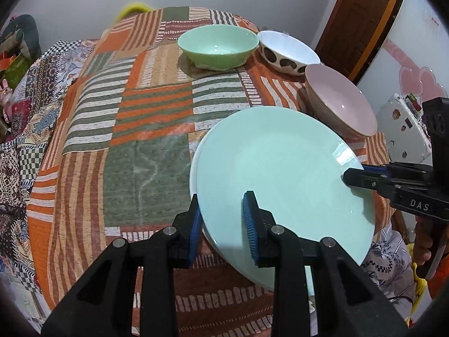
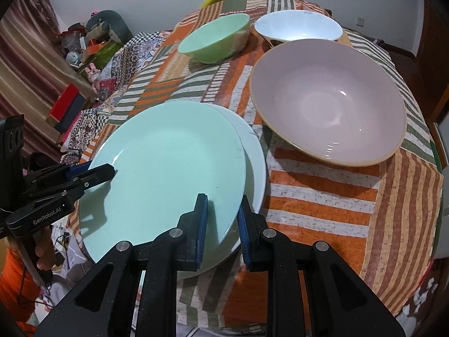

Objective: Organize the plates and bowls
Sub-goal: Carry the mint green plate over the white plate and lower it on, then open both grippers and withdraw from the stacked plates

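A mint green plate (image 1: 280, 177) (image 2: 171, 174) lies on top of a white plate (image 1: 193, 168) (image 2: 255, 151) at the table's near edge. My left gripper (image 1: 223, 227) straddles the green plate's rim, one finger above and one below, with a gap between the pads. My right gripper (image 2: 223, 224) straddles the opposite rim the same way. Each gripper shows in the other's view, the right one (image 1: 364, 178) and the left one (image 2: 95, 175) at the plate's edge. A pink bowl (image 1: 339, 101) (image 2: 328, 101), a green bowl (image 1: 219, 46) (image 2: 214, 39) and a white spotted bowl (image 1: 286, 50) (image 2: 299, 28) stand behind.
The table carries a striped orange, green and white patchwork cloth (image 1: 134, 129) (image 2: 322, 196). A white fridge (image 1: 404, 129) and a wooden door (image 1: 362, 22) stand on the right. Cluttered items (image 2: 84, 47) lie beyond the table's left side.
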`<control>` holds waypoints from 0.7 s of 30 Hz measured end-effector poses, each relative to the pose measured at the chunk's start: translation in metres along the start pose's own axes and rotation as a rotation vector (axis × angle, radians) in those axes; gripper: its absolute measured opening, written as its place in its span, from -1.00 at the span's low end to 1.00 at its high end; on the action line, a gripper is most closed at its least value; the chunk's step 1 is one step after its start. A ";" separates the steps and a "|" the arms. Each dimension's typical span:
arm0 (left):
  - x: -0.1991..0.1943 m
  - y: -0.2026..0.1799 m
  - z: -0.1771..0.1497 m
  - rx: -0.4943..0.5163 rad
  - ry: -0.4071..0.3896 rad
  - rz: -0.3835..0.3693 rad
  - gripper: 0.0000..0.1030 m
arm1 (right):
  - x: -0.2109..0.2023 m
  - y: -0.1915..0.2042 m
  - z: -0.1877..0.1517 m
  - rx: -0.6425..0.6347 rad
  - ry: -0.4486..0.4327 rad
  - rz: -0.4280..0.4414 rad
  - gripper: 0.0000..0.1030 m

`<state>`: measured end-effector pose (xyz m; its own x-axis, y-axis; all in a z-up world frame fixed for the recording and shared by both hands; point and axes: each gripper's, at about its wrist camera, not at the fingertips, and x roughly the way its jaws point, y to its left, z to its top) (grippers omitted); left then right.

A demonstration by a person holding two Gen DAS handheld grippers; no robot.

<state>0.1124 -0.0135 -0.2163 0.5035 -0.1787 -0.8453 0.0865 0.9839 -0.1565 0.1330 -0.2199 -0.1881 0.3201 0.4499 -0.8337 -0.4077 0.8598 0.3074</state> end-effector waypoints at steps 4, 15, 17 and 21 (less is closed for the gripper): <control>0.004 0.001 0.003 0.006 -0.003 0.006 -0.43 | 0.001 -0.003 0.001 0.007 0.001 0.005 -0.63; 0.010 -0.007 0.001 0.087 -0.020 0.107 -0.44 | 0.003 0.000 0.002 -0.023 0.005 -0.015 -0.63; 0.010 -0.010 0.000 0.101 -0.020 0.083 -0.43 | 0.002 0.001 0.002 -0.030 0.006 -0.025 -0.62; 0.015 -0.018 -0.001 0.118 -0.001 0.053 -0.43 | 0.002 0.003 0.003 -0.038 0.009 -0.037 -0.61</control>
<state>0.1175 -0.0339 -0.2264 0.5108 -0.1267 -0.8503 0.1600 0.9858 -0.0508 0.1350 -0.2154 -0.1871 0.3275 0.4160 -0.8484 -0.4281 0.8657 0.2592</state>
